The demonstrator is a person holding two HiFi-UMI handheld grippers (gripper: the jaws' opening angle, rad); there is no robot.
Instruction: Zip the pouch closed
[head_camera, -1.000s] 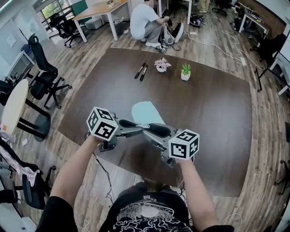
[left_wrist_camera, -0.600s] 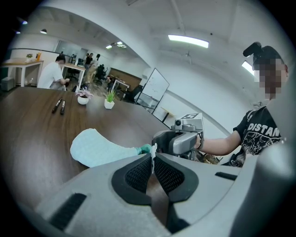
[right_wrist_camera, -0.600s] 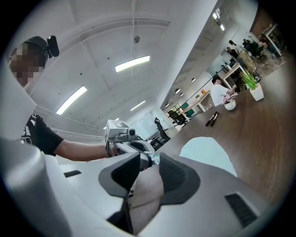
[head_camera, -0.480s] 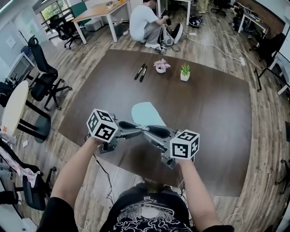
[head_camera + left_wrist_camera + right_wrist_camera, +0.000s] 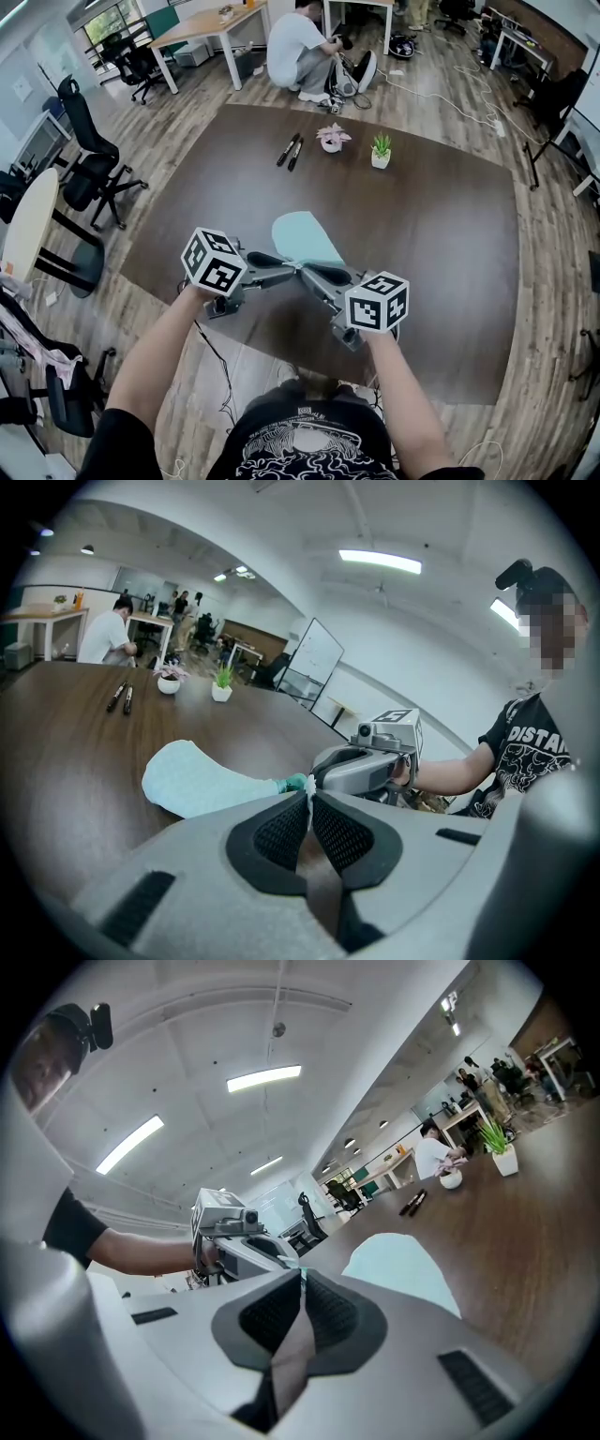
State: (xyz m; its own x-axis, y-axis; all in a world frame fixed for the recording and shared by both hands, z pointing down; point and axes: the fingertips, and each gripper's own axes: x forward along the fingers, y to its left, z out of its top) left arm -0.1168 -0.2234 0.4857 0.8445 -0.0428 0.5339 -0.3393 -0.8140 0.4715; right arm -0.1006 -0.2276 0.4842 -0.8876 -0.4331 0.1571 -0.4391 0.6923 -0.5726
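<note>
A light teal pouch lies flat on the dark brown table, its near end lifted between both grippers. My left gripper comes in from the left. It is shut, with a thin white edge of the pouch's near end pinched between its pads. My right gripper meets it tip to tip from the right. Its jaws have just been closing and now stand shut on the small teal zipper pull at that end. In the right gripper view the pouch stretches away beyond the shut right gripper.
Two black markers and two small potted plants stand at the table's far side. A person crouches on the floor beyond it. Office chairs are at the left. The table's near edge is just under my hands.
The right gripper's jaws have closed at the pouch's near end. Both hands stay almost where they were, and the pouch has not shifted.
</note>
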